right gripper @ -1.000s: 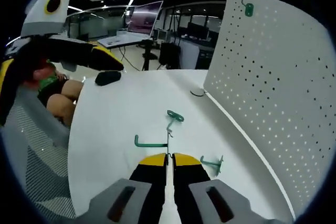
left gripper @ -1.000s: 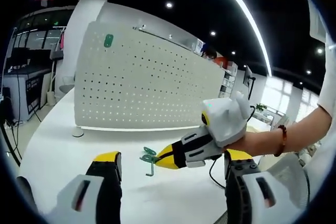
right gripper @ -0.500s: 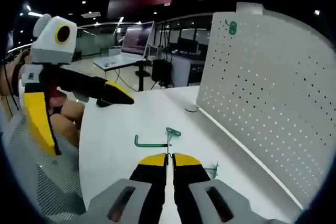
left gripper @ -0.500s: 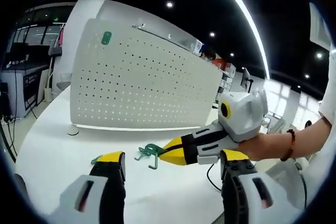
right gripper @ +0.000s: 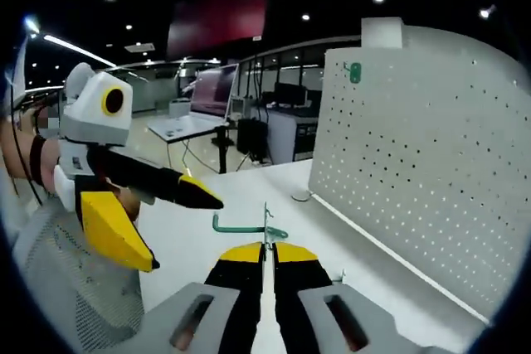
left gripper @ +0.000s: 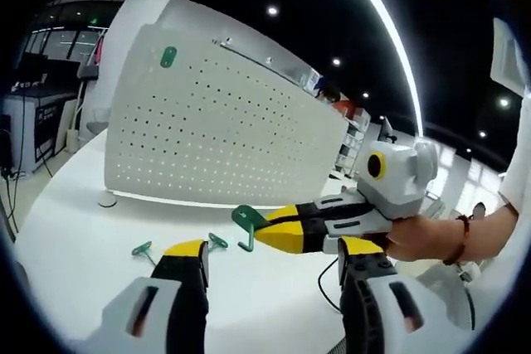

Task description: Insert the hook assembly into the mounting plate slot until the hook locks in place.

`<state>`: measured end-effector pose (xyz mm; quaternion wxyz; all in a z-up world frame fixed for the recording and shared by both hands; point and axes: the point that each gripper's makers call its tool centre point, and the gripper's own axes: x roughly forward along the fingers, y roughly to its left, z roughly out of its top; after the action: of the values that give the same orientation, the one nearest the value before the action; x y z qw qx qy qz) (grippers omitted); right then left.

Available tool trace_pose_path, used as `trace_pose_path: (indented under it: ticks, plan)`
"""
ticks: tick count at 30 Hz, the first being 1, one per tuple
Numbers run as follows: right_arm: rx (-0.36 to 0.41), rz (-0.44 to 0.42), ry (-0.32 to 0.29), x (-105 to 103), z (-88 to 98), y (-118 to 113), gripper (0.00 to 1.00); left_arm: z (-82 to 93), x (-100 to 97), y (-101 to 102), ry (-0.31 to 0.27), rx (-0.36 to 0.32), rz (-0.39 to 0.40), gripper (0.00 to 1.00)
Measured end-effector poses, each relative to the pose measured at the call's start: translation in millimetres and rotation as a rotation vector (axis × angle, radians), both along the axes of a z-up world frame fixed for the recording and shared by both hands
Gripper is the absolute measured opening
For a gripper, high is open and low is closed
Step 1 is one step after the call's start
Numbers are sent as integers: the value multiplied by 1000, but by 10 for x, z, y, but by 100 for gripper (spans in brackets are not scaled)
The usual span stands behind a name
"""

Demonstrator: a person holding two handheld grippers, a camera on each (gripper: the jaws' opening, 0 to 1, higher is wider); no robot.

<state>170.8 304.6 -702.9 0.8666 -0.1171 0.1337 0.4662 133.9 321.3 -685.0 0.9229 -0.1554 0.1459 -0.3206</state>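
A white pegboard mounting plate [left gripper: 216, 130] [right gripper: 415, 163] stands upright on the white table [left gripper: 66, 238]. One green hook [left gripper: 168, 57] [right gripper: 355, 72] hangs near its top corner. My right gripper [right gripper: 265, 248] is shut on a green hook assembly [right gripper: 241, 225], held in the air above the table. In the left gripper view the right gripper [left gripper: 261, 236] comes in from the right with that hook [left gripper: 246, 223] at its yellow tips. My left gripper [left gripper: 274, 267] [right gripper: 187, 235] stands open and holds nothing.
Two loose green hooks [left gripper: 143, 249] [left gripper: 217, 241] lie on the table in front of the plate. A black cable [left gripper: 328, 275] trails near the table edge. A person's hand with a bracelet [left gripper: 431, 238] holds the right gripper. Desks and a monitor [right gripper: 217, 39] stand behind.
The right gripper has lifted the green hook assembly off the table and holds it higher. Both views have shifted as the hands rose; the left gripper stays open.
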Motion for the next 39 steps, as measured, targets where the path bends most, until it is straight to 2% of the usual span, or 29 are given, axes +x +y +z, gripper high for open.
trace_pose_path:
  ticks: [6,12,14,18,21,23,39]
  plan:
    - [30,2,13,-33,28,19,2,53,23,42,11,-58,19,55]
    - [91,11,10,-105,155,71,2,75,8,43,40,-116,23,42]
    - [119,12,18,-117,168,92,2,79,8,46,42,-130,31,41]
    - [126,14,17,-141,165,96,2,98,12,48,54,-168,41,40]
    - [139,21,-8,-186,201,108,2,119,19,49,62,-206,48,35]
    - [156,14,14,-184,199,110,2,140,12,36,69,-238,44,29]
    - [232,7,7,-242,287,134,2,174,25,63,95,-322,76,7]
